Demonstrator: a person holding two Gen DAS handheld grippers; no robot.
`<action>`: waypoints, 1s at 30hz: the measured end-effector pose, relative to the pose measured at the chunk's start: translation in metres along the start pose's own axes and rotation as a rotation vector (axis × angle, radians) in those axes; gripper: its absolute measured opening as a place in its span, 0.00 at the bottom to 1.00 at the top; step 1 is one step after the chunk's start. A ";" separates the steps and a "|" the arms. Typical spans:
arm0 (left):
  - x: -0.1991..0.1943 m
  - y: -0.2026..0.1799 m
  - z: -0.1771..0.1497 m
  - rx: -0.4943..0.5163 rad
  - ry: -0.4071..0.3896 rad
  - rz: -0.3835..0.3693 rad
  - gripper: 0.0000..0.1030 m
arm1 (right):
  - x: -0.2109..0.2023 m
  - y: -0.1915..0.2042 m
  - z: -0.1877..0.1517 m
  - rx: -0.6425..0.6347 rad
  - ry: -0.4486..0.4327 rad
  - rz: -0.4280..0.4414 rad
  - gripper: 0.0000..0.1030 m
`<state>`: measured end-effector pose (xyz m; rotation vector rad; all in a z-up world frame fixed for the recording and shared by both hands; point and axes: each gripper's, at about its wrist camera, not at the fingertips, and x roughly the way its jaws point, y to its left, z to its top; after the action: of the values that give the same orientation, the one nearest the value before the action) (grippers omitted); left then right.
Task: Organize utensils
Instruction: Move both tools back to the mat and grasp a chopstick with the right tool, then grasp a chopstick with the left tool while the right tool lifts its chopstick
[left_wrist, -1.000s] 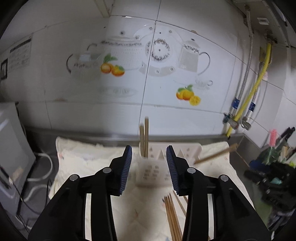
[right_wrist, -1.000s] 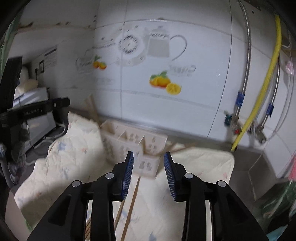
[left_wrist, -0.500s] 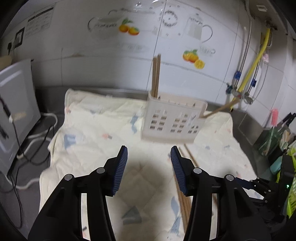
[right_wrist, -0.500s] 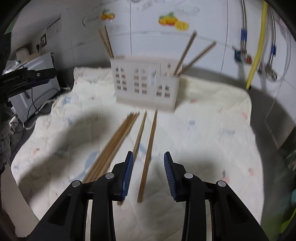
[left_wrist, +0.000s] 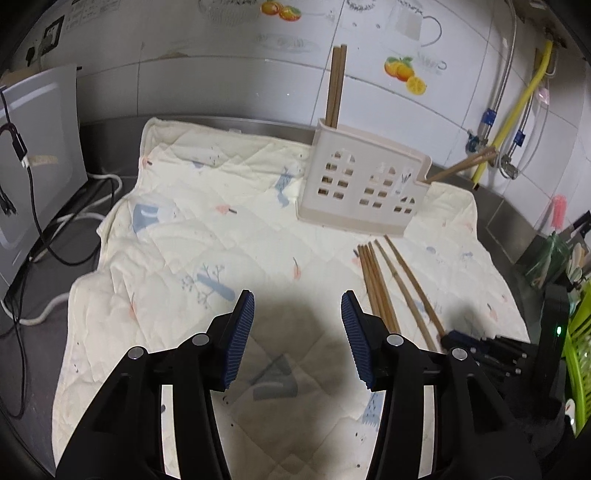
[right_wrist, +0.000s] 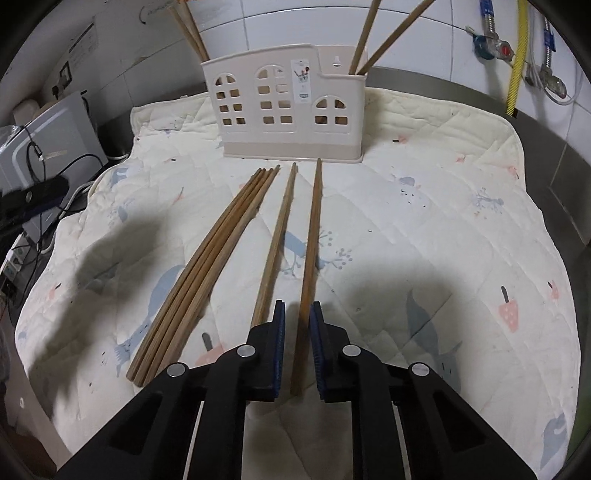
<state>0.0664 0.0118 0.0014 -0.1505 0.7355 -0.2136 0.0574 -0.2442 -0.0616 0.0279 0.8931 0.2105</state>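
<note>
A cream house-shaped utensil holder (right_wrist: 288, 110) stands at the back of a quilted cloth (right_wrist: 424, 221), with chopsticks upright in its left end (right_wrist: 190, 33) and leaning out of its right end (right_wrist: 369, 37). On the cloth in front lie a bundle of several chopsticks (right_wrist: 214, 258), a single chopstick (right_wrist: 275, 243) and the rightmost chopstick (right_wrist: 312, 229). My right gripper (right_wrist: 297, 314) is low over the cloth, its jaws closing with the near end of the rightmost chopstick between the pads and a thin gap still showing. My left gripper (left_wrist: 297, 310) hovers open and empty over bare cloth, left of the loose chopsticks (left_wrist: 380, 288) and short of the holder (left_wrist: 362, 184).
A grey appliance (left_wrist: 37, 155) with black and white cables sits off the cloth's left edge. Yellow and metal hoses (left_wrist: 517, 110) run down the tiled wall at the right. A green basket (left_wrist: 580, 350) and dark clutter crowd the right side of the steel counter.
Both grippers have dropped toward the cloth and tilted down. The right jaws have narrowed around the rightmost chopstick's near end. The left jaws are slightly wider than a second ago.
</note>
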 end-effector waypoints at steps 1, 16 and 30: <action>0.001 -0.001 -0.002 0.003 0.008 0.000 0.48 | 0.001 -0.001 0.001 0.008 0.002 -0.002 0.12; 0.028 -0.032 -0.038 0.037 0.135 -0.087 0.45 | 0.008 -0.005 -0.001 0.041 0.003 -0.019 0.06; 0.062 -0.067 -0.067 -0.015 0.265 -0.141 0.14 | -0.021 -0.021 -0.010 0.055 -0.061 -0.047 0.06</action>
<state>0.0563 -0.0719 -0.0737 -0.1905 0.9914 -0.3668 0.0402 -0.2694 -0.0544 0.0642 0.8374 0.1403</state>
